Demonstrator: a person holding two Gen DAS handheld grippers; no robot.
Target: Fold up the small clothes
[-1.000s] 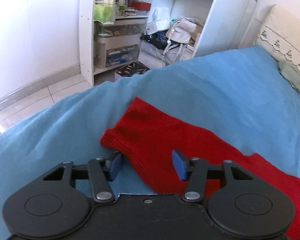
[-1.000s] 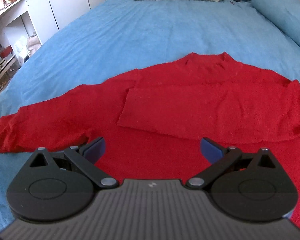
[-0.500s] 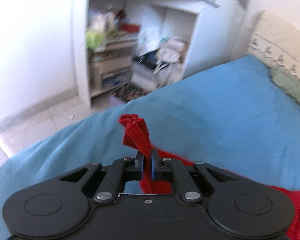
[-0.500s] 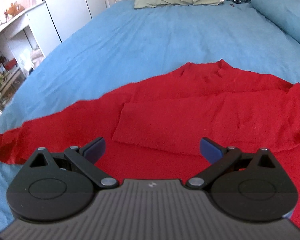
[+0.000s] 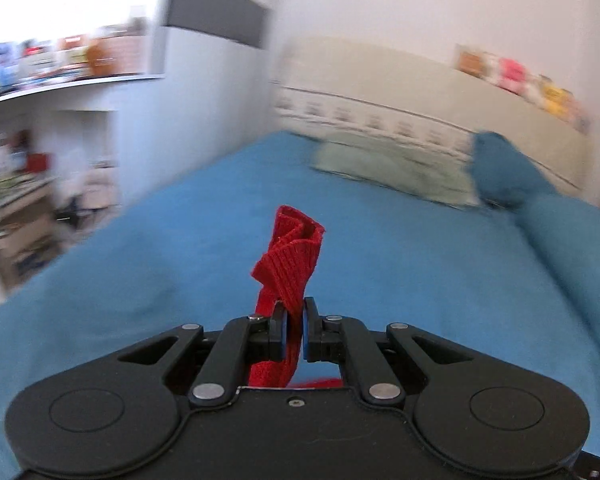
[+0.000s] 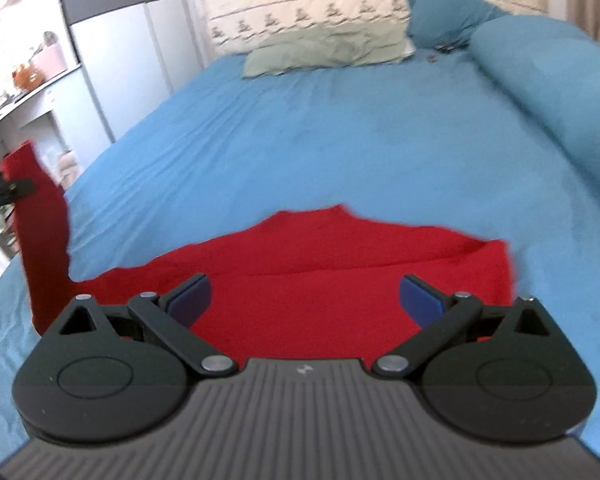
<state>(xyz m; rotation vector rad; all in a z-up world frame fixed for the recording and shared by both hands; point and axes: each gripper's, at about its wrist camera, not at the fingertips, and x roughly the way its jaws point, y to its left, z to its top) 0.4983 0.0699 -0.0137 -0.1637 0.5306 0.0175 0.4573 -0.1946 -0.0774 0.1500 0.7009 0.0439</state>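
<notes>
The red sweater [image 6: 340,280] lay spread on the bed [image 6: 340,140], its body flat just ahead of the right tongs [image 6: 304,294], its collar toward the pillow [image 6: 328,50]. One sleeve [image 6: 40,232] rose off the bed at the sweater's left side, hanging in a loose column from the left tongs [image 5: 294,330]. Those tongs were closed tight on the sleeve just below the ribbed cuff [image 5: 296,252], which stood crumpled above the pads, with the rest of the fabric trailing down beneath them. The right tongs were spread wide and held nothing, hovering low over the sweater's near hem.

The step in hand looked to be folding that sleeve in across the sweater's body. To do it well, the left tongs would need to carry the cuff high enough that the sleeve cleared the body, then lay it straight across the chest rather than at a slant, and let go only once the cuff rested flat. The knit seemed soft and stretchy, so a hard pull might drag the whole sweater toward its left. The empty right tongs could press down on the body near the shoulder to hold it. Whether the far sleeve was already folded in, I could not tell for certain.
</notes>
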